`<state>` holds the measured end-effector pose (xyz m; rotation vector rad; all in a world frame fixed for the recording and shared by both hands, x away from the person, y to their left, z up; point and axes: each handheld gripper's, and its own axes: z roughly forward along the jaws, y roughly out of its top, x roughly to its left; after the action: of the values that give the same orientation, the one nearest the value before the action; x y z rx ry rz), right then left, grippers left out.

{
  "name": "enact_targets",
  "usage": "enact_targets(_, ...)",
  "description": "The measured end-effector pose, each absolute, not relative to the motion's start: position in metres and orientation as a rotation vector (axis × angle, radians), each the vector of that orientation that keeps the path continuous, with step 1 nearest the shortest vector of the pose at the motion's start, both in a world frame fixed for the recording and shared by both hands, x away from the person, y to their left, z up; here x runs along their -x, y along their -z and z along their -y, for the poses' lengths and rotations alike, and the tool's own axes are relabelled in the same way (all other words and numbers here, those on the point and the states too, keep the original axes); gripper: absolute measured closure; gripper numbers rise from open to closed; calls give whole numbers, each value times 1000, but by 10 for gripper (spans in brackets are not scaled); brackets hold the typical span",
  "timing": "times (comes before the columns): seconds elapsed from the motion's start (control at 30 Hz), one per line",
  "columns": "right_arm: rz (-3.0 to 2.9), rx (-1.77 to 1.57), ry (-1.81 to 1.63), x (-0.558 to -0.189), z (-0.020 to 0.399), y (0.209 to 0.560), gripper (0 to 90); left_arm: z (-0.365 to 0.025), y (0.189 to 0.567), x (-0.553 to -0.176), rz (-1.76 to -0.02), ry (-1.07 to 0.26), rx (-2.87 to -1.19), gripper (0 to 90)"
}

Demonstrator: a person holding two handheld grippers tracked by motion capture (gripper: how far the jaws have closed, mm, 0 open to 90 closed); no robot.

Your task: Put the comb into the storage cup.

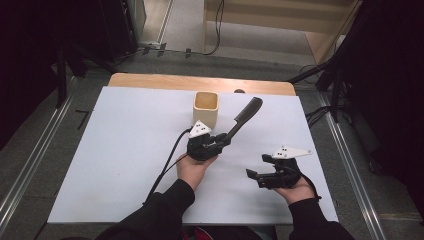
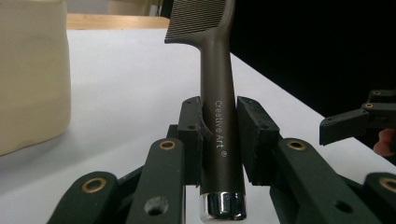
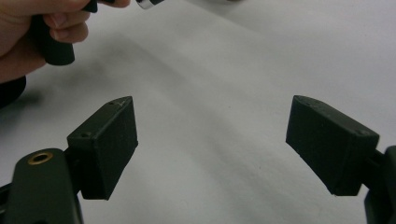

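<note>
Right gripper (image 1: pixel 253 176) rests released on the worktop (image 1: pixel 125 150) at 4 o'clock, clear of the work. Left gripper (image 1: pixel 220 141) is clenched on the comb (image 1: pixel 243 116) by its handle, teeth aimed toward 1 o'clock. The cream cup (image 1: pixel 205 107) stands close at 11 o'clock, likely its destination.

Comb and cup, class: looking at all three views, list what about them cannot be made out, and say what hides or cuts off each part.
- Comb: in the left gripper view the top edge cuts off its teeth; the fingers cover the sides of its handle.
- Cup: the high view shows no bottom inside, hidden by its own wall; in the left gripper view the left and top edges cut it off.
- Comb teeth in the high view: too small to tell.
</note>
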<state>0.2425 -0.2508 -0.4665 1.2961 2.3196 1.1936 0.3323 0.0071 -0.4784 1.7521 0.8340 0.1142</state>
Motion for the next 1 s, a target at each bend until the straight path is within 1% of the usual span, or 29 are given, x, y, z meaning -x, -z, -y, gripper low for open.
enact_targets(0.3,-2262,-1328,-1186,-245,245,459,149,-2,483,-332,-832,-133,-1692,729)
enact_targets(0.63,-2118,-1279,-1160,-246,239,446,149,3,485,-332,-843,-127,-1651,728)
enact_targets(1.0,-1979,-1306,-1227,-249,239,440,149,8,485,-329,-840,-132,-1620,729)
